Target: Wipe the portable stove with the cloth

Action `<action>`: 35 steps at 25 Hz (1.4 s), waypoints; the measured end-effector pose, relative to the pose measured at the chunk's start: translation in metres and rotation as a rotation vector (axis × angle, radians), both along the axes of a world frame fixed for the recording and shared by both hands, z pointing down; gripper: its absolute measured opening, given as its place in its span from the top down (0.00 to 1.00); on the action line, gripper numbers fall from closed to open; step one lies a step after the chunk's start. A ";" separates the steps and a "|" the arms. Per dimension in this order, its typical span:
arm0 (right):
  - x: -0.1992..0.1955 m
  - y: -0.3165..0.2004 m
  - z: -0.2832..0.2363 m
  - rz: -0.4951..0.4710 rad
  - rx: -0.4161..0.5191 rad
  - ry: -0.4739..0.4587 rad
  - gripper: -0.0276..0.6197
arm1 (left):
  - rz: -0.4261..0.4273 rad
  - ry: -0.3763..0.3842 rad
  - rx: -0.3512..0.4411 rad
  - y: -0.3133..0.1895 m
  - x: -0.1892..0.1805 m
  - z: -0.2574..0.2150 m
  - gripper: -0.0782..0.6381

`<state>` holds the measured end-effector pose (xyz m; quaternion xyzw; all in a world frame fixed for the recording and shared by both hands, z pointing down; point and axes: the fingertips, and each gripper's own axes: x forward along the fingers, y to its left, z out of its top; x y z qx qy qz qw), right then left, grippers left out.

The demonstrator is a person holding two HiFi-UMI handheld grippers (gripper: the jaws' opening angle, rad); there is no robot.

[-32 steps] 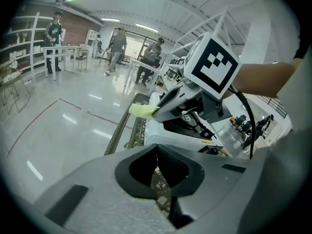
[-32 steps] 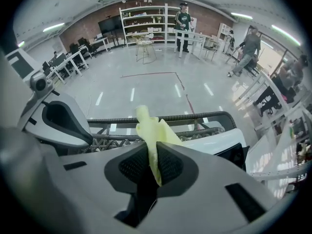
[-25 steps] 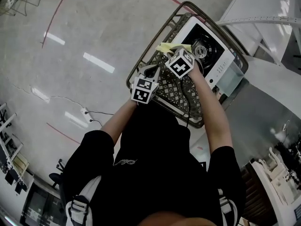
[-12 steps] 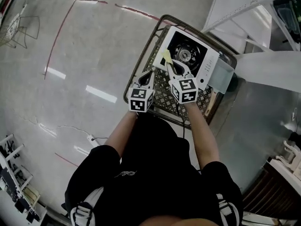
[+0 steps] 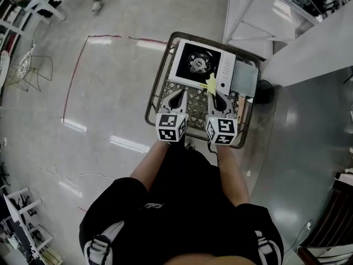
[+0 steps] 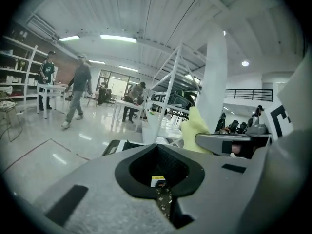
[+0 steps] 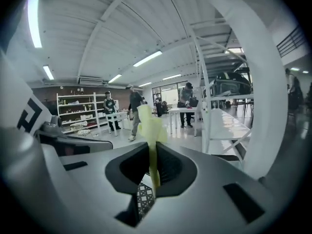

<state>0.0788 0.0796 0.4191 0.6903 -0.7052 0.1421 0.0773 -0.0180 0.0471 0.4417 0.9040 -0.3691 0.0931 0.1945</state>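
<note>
The portable stove (image 5: 197,63), white with a black burner top, lies in a wire cart (image 5: 155,88) ahead of me. My right gripper (image 5: 214,90) is shut on a yellow cloth (image 5: 210,84), which hangs at the stove's near right edge. In the right gripper view the cloth (image 7: 150,125) stands up as a thin strip pinched between the jaws of the right gripper (image 7: 152,155). My left gripper (image 5: 176,95) hovers over the cart's mesh just short of the stove. In its own view the left gripper (image 6: 157,150) is shut with nothing held, and the cloth (image 6: 197,130) shows to its right.
A grey see-through box (image 5: 245,80) sits in the cart right of the stove. White shelving (image 5: 259,15) stands beyond the cart at right. A red tape line (image 5: 74,73) runs on the floor at left. Several people (image 6: 77,94) walk far off in the hall.
Both grippers have drawn back toward me from over the stove. The right one brought the cloth off the burner top to the stove's near edge. The cart now looks farther away.
</note>
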 end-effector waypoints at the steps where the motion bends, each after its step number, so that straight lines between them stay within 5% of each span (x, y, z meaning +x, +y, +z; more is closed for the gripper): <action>1: 0.002 0.009 -0.007 0.006 0.012 0.011 0.92 | 0.010 0.005 0.017 0.011 0.003 -0.008 0.87; 16: -0.023 0.103 -0.075 0.092 0.128 0.084 0.92 | 0.096 0.028 0.206 0.080 -0.022 -0.090 0.87; 20: -0.041 0.107 -0.091 0.097 0.137 0.148 0.92 | 0.119 0.056 0.208 0.079 -0.034 -0.101 0.87; 35: -0.066 0.091 -0.105 0.199 0.153 0.135 0.92 | 0.160 0.079 0.258 0.050 -0.070 -0.123 0.87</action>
